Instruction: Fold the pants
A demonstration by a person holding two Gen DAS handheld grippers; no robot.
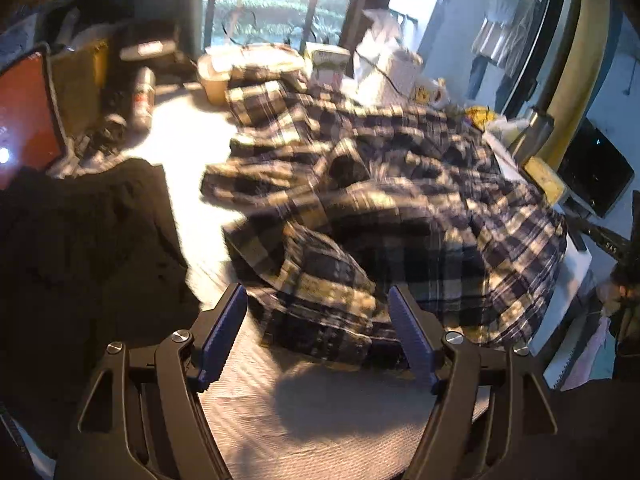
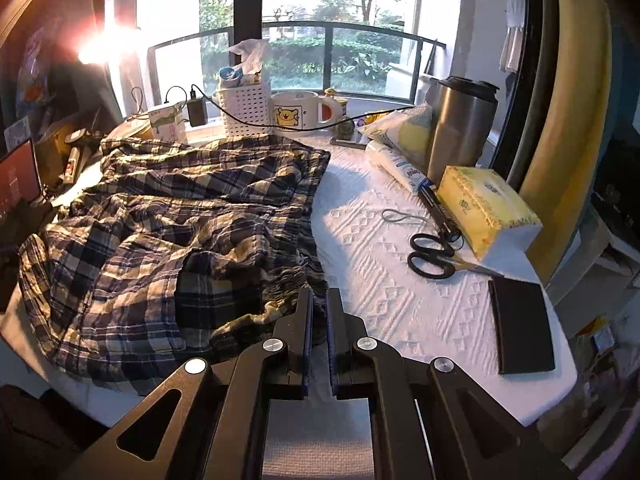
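The plaid pants (image 2: 168,232) are lying rumpled across the white textured cloth (image 2: 400,288) covering the table, bunched in loose folds with the gathered waistband lying nearest the right gripper (image 2: 319,308). That gripper is pinching the waistband edge, its two fingers drawn nearly together with the fabric running in between them. In the left wrist view the left gripper (image 1: 318,322) is standing with its blue-padded fingers wide apart, a bunched fold of the pants (image 1: 360,208) lying between them without either pad pressing on it. To the right of the pants, black-handled scissors (image 2: 434,254) are lying beside a yellow tissue box (image 2: 486,208), and a flat black case (image 2: 522,326) is sitting near the table's edge. Farther back a steel tumbler (image 2: 460,128), a bear mug (image 2: 300,114) and a white perforated basket (image 2: 246,110) are standing by the window
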